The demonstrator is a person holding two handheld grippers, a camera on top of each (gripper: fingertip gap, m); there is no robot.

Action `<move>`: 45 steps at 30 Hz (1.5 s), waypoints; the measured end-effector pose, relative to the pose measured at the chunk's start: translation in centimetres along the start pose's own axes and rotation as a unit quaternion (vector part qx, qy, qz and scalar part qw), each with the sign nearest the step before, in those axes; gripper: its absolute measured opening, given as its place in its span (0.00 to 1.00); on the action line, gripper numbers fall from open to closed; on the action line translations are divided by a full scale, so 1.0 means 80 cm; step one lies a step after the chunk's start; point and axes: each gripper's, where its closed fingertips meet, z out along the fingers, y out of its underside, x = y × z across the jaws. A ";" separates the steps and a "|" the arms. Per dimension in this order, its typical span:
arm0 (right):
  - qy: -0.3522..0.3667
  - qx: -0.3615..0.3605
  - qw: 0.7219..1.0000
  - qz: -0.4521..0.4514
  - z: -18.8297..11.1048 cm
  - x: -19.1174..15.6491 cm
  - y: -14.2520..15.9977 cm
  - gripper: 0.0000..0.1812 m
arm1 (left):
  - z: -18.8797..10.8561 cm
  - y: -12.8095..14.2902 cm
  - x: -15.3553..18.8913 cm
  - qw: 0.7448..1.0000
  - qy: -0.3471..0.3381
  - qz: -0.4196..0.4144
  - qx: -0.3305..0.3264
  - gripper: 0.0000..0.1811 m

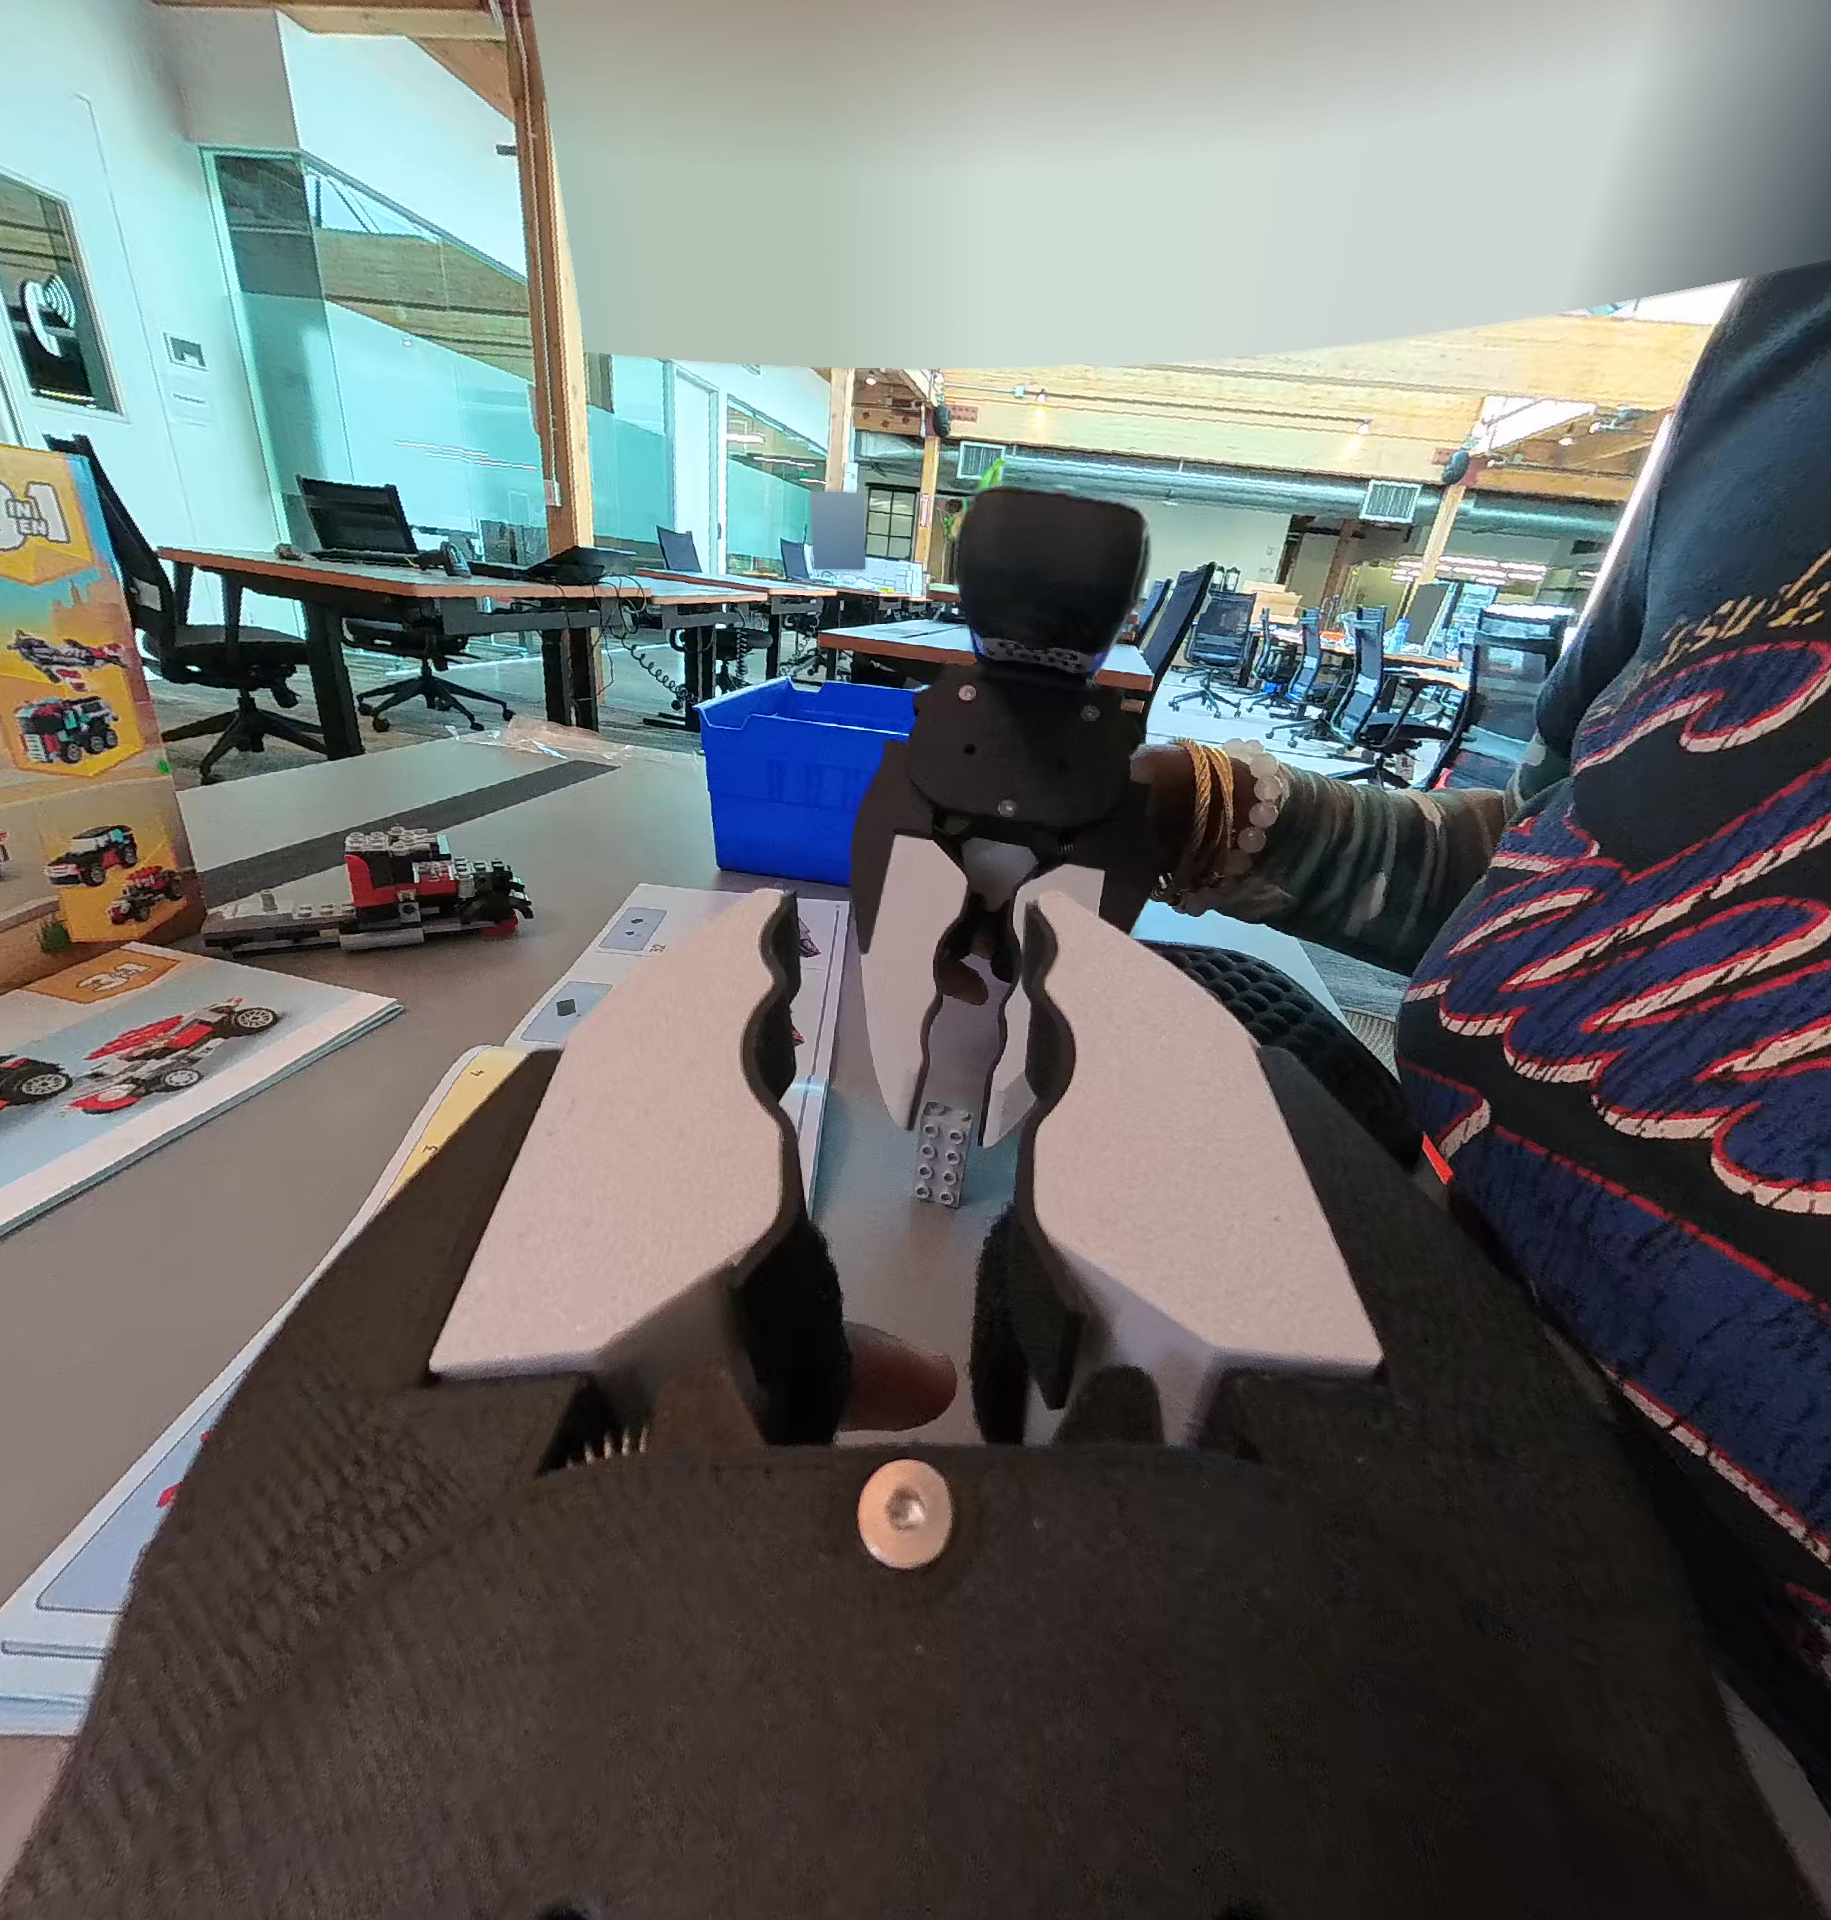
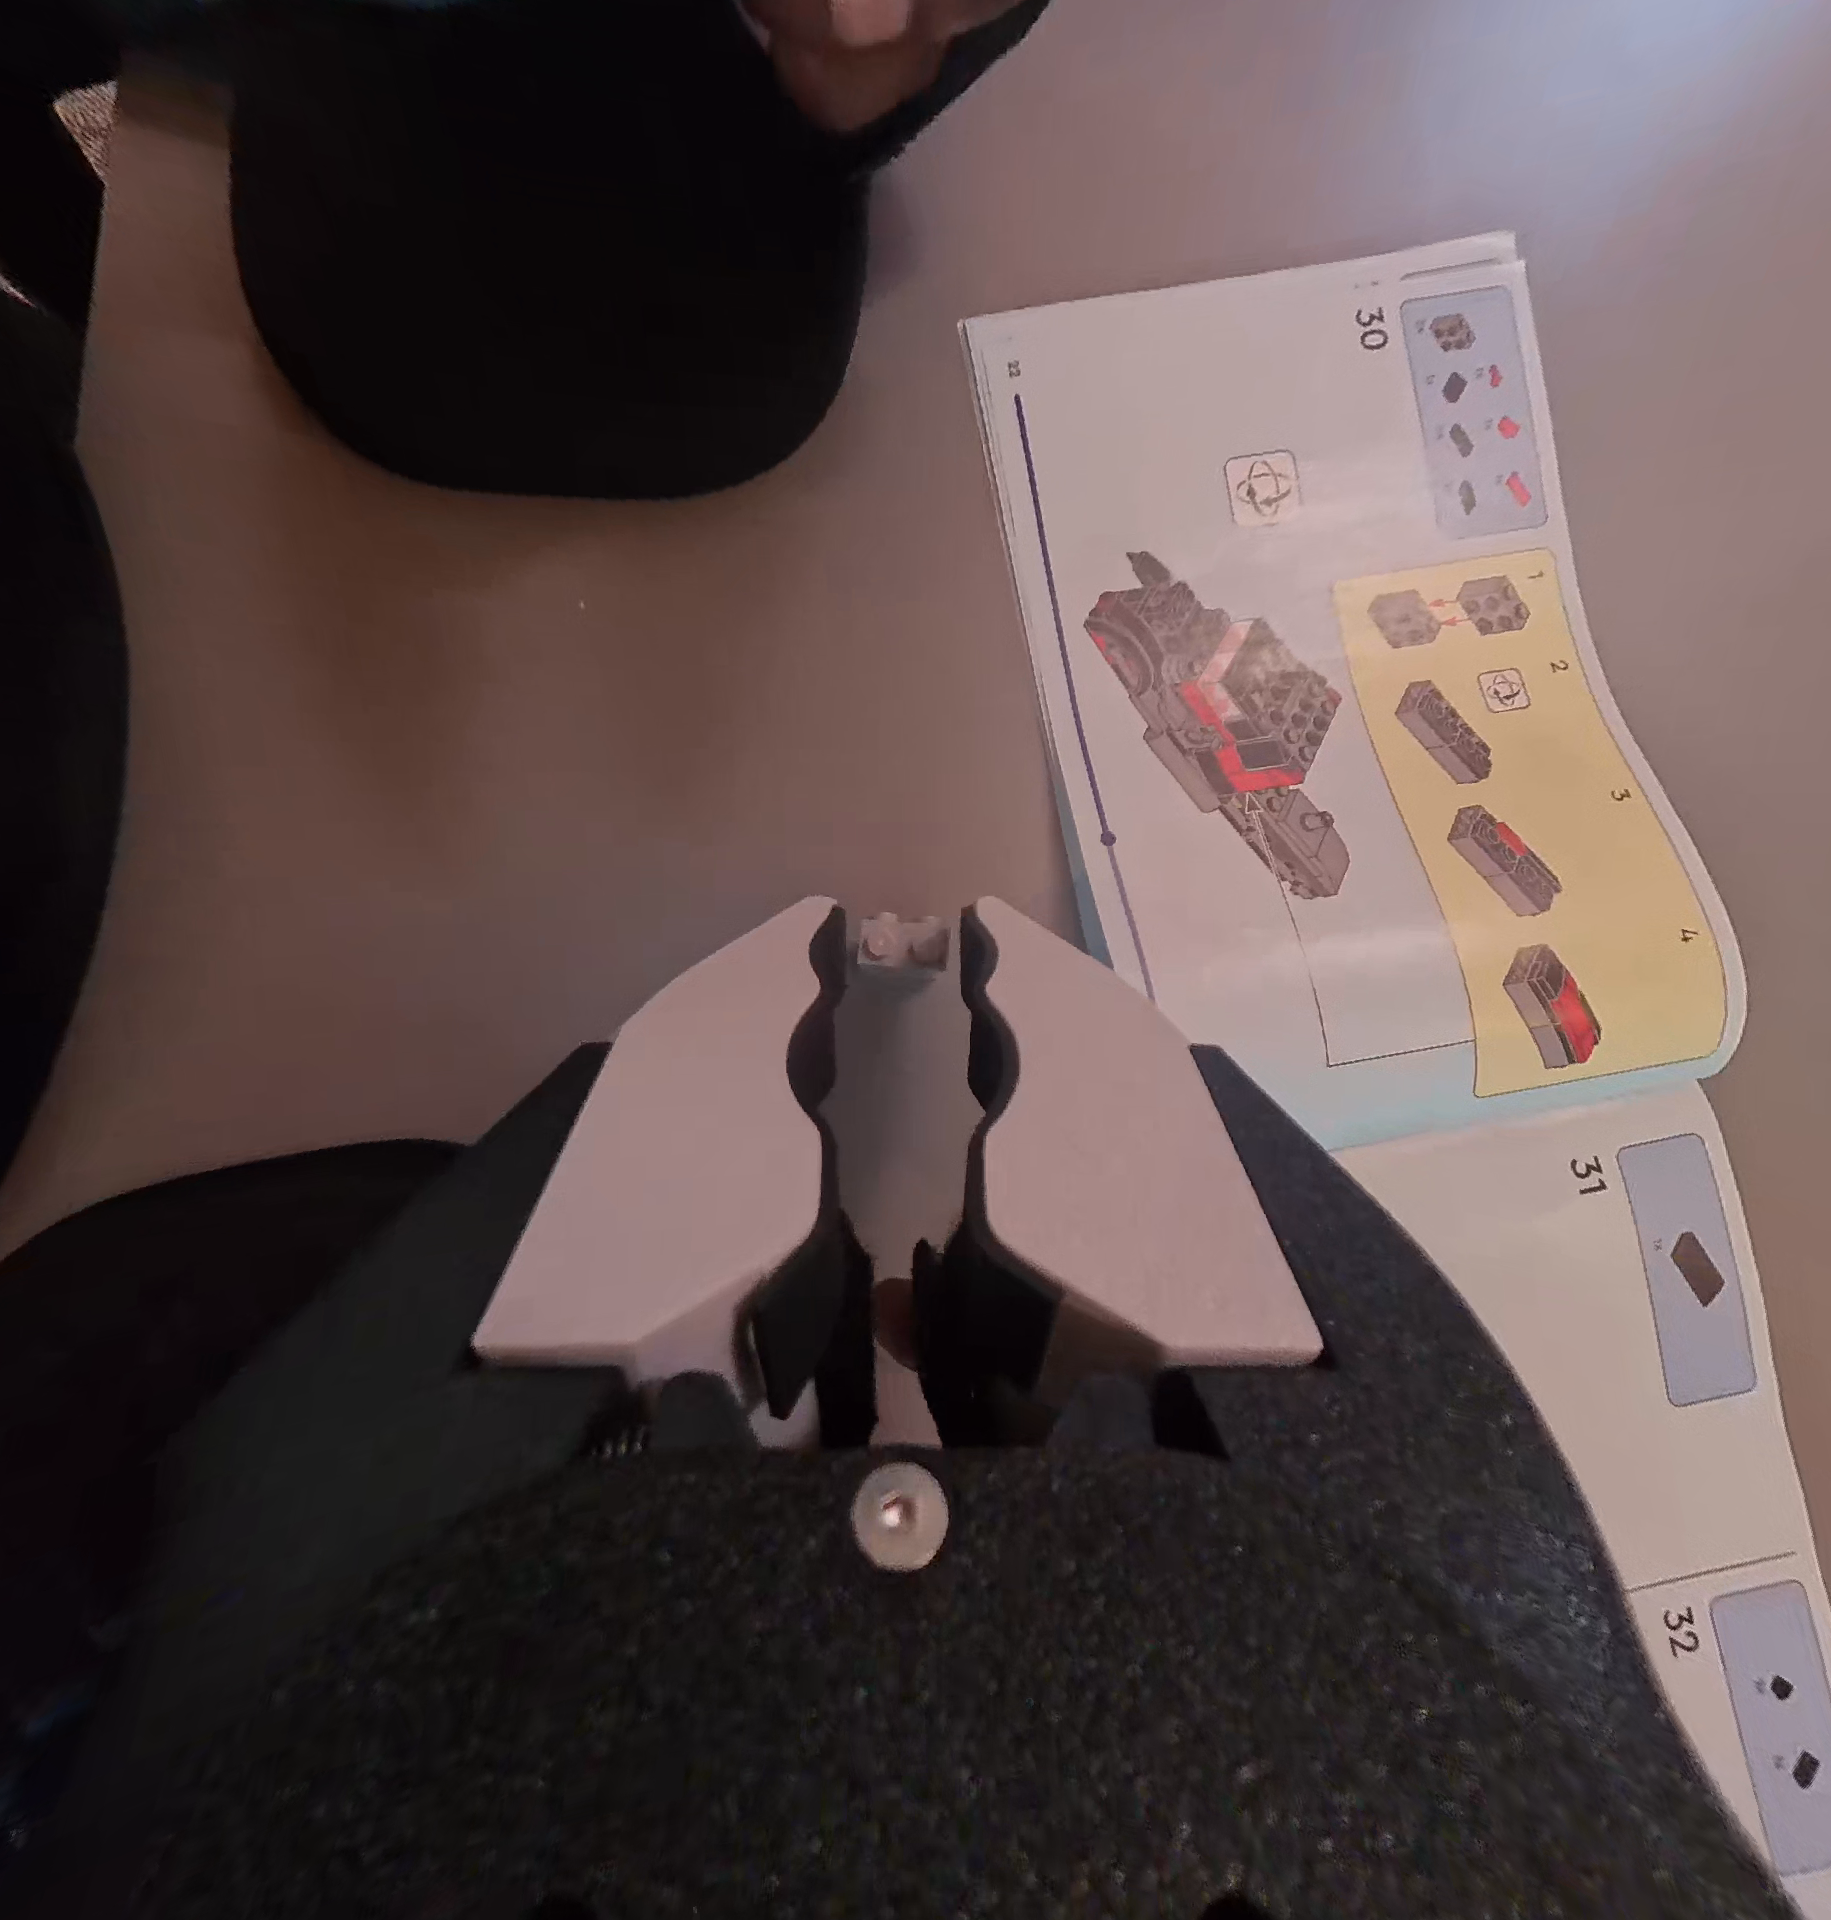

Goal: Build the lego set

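Grey tabletop [image 1: 111, 1340] fills the foreground, with rows of office desks and chairs behind it. On the table, a small grey brick [image 1: 942, 1151] stands on end, studs facing the left gripper [image 1: 906, 997], whose jaws are parted with nothing between them. The right gripper [image 1: 947, 1117] points down at the brick from above; in its own view [image 2: 900, 920] the fingertips flank the brick [image 2: 900, 948] with a sliver of gap on each side, so the claw is open and has not closed on it. An open instruction booklet [image 2: 1254, 727] lies just beside the brick. Farther left sit a half-built red, black and grey truck [image 1: 371, 894], the set's box [image 1: 49, 727] and a second booklet [image 1: 163, 1060]. A blue bin [image 1: 786, 790] stands behind the right gripper.
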 end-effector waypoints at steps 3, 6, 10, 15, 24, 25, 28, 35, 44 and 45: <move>-0.005 0.005 1.000 0.004 0.000 -0.002 0.003 0.09 | 0.000 0.000 -0.001 1.000 -0.001 -0.002 0.001 0.22; 0.002 0.016 1.000 0.017 -0.007 0.000 0.012 0.09 | -0.001 -0.001 -0.002 1.000 -0.003 -0.003 0.004 0.22; 0.007 0.017 1.000 0.025 -0.010 -0.002 0.030 0.09 | 0.000 0.000 -0.002 1.000 -0.002 -0.005 0.001 0.22; 0.005 0.019 1.000 0.020 -0.002 -0.003 0.040 0.09 | 0.000 0.001 -0.002 1.000 -0.001 -0.006 0.000 0.22; 0.001 0.110 0.994 0.001 -0.002 0.003 0.013 0.14 | 0.000 0.002 0.005 1.000 0.019 0.000 -0.004 0.18; 0.006 0.146 0.989 0.002 -0.007 0.006 0.001 0.15 | 0.001 0.003 0.006 1.000 0.020 0.001 -0.006 0.18; 0.063 0.244 0.968 0.012 -0.027 0.031 -0.030 0.25 | 0.001 0.004 0.004 1.000 0.017 0.000 -0.008 0.19; 0.177 0.241 0.946 0.125 -0.039 0.088 0.005 0.18 | -0.001 -0.003 -0.003 0.999 -0.042 0.001 -0.015 0.19; 0.172 0.095 0.965 0.172 0.001 0.092 0.052 0.13 | -0.032 -0.010 -0.024 0.976 -0.194 -0.032 -0.098 0.19; 0.164 0.096 0.964 0.185 0.002 0.091 0.052 0.13 | -0.035 -0.012 -0.022 0.974 -0.198 -0.036 -0.101 0.19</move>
